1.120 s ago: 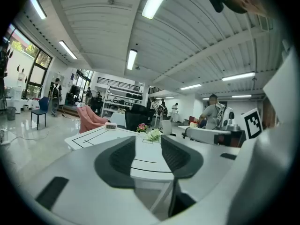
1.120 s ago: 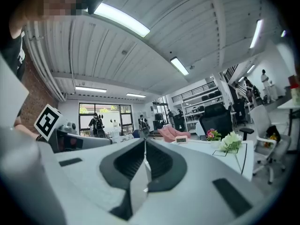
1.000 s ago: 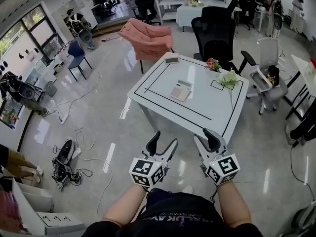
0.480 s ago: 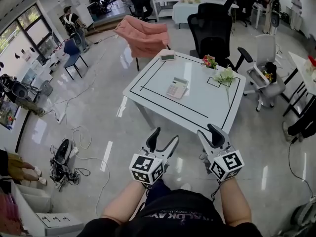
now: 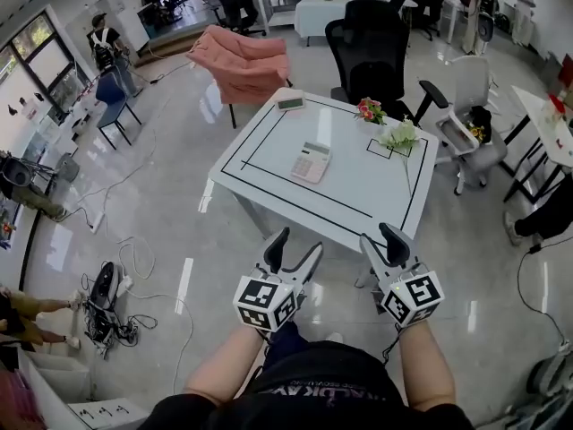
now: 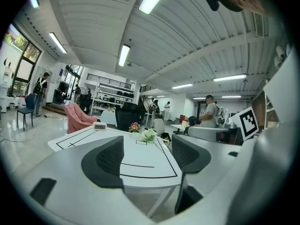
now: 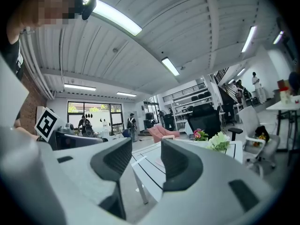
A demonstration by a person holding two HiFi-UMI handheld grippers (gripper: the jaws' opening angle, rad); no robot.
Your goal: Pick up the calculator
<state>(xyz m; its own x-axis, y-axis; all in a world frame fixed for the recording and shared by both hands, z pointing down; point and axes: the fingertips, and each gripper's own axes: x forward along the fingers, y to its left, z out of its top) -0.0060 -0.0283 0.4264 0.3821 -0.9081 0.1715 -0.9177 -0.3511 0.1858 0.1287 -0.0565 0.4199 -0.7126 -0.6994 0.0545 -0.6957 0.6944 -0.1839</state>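
I am holding my left gripper (image 5: 298,247) and right gripper (image 5: 383,237) spread wide, empty, before the table's (image 5: 358,191) near edge, readying for the mid-table calculator (image 5: 311,162).

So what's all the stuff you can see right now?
table: one, white with black lines, middle of the room
calculator: one, white, middle of the table
small screen gadget: one, white, table's far left corner
pink flowers: one bunch, table's far side
white flowers: one bunch, beside the pink ones
office chair: one, black, behind the table
draped chair: one, pink, behind the table, left
left tool: white and black, open, empty
right tool: same, open, empty
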